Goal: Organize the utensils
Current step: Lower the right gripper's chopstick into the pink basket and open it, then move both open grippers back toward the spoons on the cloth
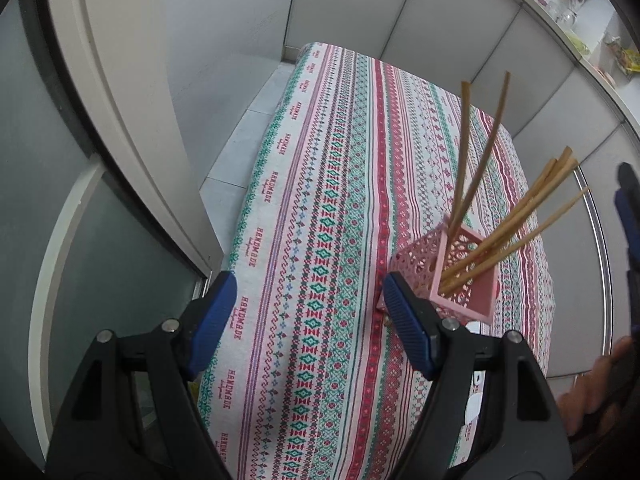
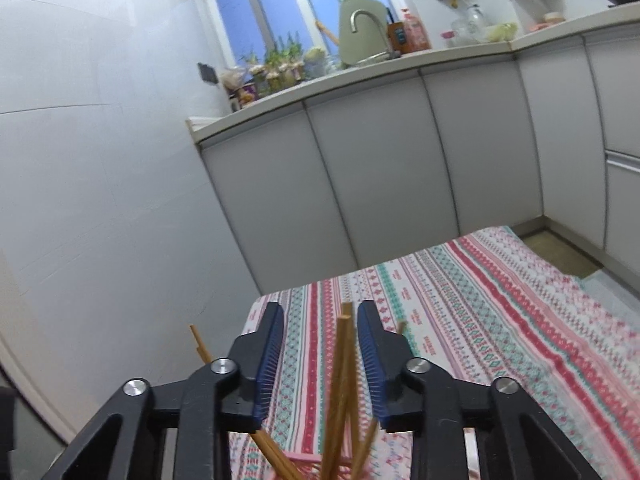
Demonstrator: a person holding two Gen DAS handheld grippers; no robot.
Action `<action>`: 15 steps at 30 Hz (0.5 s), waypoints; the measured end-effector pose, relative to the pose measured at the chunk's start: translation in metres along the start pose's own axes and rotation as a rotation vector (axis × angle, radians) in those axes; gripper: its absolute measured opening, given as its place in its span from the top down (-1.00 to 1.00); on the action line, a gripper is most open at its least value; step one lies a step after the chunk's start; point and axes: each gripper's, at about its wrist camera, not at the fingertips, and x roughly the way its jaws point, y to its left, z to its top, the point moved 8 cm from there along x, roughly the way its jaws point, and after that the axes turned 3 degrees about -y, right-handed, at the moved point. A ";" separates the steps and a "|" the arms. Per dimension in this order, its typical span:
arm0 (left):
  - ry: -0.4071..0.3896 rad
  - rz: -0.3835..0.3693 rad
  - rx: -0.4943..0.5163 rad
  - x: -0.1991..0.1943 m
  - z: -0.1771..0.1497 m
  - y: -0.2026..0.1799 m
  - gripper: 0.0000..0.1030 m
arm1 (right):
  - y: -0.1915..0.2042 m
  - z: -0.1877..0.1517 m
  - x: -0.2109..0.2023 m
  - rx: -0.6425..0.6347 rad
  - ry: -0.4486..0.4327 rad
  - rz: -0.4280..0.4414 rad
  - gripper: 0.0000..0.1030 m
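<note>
A pink lattice holder stands on the patterned tablecloth with several wooden chopsticks leaning out of it. My left gripper is open and empty, just left of the holder, its right finger close to the holder's side. My right gripper is open above the holder, and the tops of some chopsticks rise between its fingers without being clamped. The holder's pink rim shows at the bottom of the right wrist view. The right gripper also shows at the right edge of the left wrist view.
Grey cabinet doors stand just beyond the table's far edge. A counter with a faucet, bottles and plants runs above them. A white wall and door frame lie to the left. Tiled floor lies past the table's left edge.
</note>
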 end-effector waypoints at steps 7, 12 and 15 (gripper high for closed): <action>-0.005 -0.002 0.087 -0.010 -0.016 -0.016 -0.48 | -0.037 0.022 -0.048 -0.002 0.038 0.010 -0.09; 0.034 -0.031 0.173 -0.007 -0.037 -0.035 -0.55 | -0.071 0.019 -0.067 -0.038 0.108 -0.055 -0.33; 0.067 -0.032 0.214 0.000 -0.051 -0.045 -0.56 | -0.092 0.007 -0.068 -0.035 0.185 -0.092 -0.43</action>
